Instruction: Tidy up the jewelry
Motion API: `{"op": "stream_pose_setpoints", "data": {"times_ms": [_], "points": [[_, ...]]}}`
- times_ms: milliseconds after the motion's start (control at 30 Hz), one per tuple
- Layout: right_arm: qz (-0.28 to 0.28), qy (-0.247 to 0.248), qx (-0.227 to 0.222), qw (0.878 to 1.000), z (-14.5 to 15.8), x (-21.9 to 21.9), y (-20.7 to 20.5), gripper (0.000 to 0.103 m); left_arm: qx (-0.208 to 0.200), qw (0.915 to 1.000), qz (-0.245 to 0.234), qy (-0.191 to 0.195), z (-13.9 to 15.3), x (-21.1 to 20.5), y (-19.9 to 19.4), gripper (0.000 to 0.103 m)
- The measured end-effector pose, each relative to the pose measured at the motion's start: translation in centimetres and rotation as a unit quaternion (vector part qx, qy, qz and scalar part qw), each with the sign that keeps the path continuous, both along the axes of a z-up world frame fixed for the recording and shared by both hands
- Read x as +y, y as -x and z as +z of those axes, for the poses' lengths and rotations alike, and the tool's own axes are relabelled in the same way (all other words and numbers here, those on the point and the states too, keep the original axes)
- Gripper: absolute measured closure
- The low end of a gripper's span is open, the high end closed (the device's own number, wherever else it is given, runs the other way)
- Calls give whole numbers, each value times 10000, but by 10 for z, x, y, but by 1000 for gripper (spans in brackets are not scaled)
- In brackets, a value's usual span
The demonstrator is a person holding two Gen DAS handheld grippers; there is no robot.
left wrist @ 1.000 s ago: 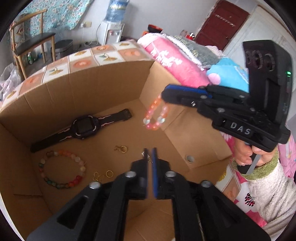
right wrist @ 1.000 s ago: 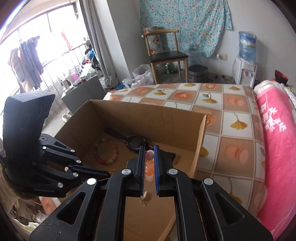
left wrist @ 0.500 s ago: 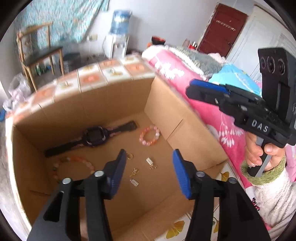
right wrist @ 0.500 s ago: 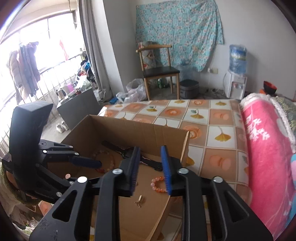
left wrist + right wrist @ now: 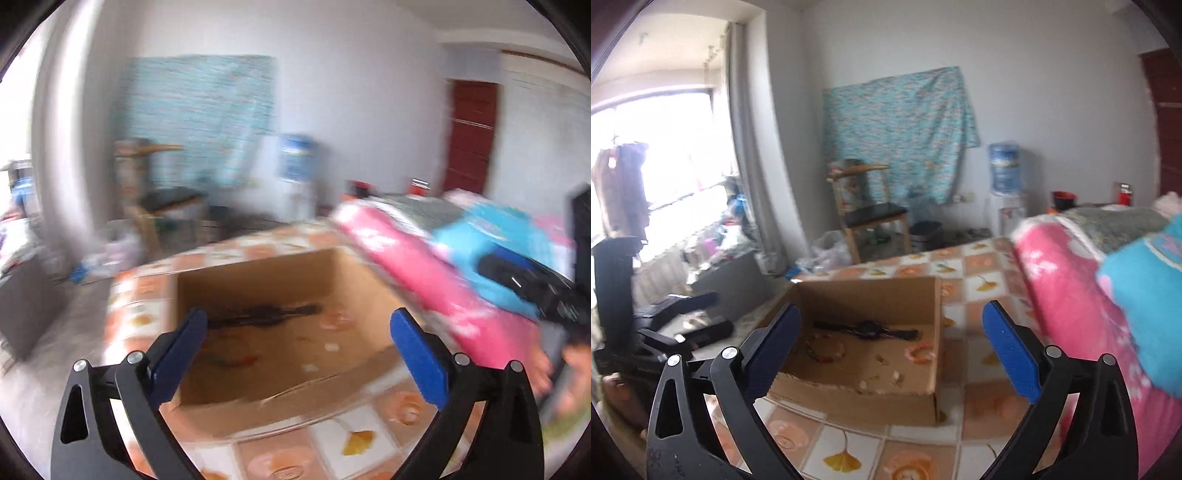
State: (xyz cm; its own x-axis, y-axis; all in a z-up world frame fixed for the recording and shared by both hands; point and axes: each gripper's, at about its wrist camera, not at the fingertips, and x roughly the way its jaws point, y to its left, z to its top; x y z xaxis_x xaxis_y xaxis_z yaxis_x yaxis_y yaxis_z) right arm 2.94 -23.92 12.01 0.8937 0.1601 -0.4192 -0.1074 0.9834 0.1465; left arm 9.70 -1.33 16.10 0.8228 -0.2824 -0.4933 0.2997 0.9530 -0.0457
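Observation:
An open cardboard box (image 5: 871, 400) sits on the patterned bed sheet. Inside lie a black watch (image 5: 868, 328), a multicolour bead bracelet (image 5: 825, 347), a pink bead bracelet (image 5: 919, 352) and several small gold pieces (image 5: 895, 376). My right gripper (image 5: 892, 306) hovers back from the box, its jaws opening wide with nothing between them. In the blurred left wrist view, my left gripper (image 5: 297, 314) also hangs above the box (image 5: 280, 402), jaws opening and empty, with the watch (image 5: 266, 315) a dark smear.
A rolled pink quilt (image 5: 1071, 295) and a blue cushion (image 5: 1145, 295) lie along the right of the box. The sheet (image 5: 849, 454) runs on in front of it. A chair (image 5: 871, 214) and a water dispenser (image 5: 1004, 173) stand by the far wall.
Both grippers opened and drew back and up from the box. The right one let go of the pink bracelet and the left one of a small gold piece; both now lie in the box.

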Motion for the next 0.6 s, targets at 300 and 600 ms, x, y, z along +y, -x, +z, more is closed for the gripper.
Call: {"op": "stream_pose_setpoints", "data": {"times_ms": [300, 600], "points": [[-933, 933, 632, 9892, -34, 39, 4, 8, -354, 9915, 1133, -538, -27, 6, 36, 5], [-1158, 1072, 420, 9866, -33, 54, 3, 8, 136, 9893, 1336, -570, -32, 21, 27, 5]]}}
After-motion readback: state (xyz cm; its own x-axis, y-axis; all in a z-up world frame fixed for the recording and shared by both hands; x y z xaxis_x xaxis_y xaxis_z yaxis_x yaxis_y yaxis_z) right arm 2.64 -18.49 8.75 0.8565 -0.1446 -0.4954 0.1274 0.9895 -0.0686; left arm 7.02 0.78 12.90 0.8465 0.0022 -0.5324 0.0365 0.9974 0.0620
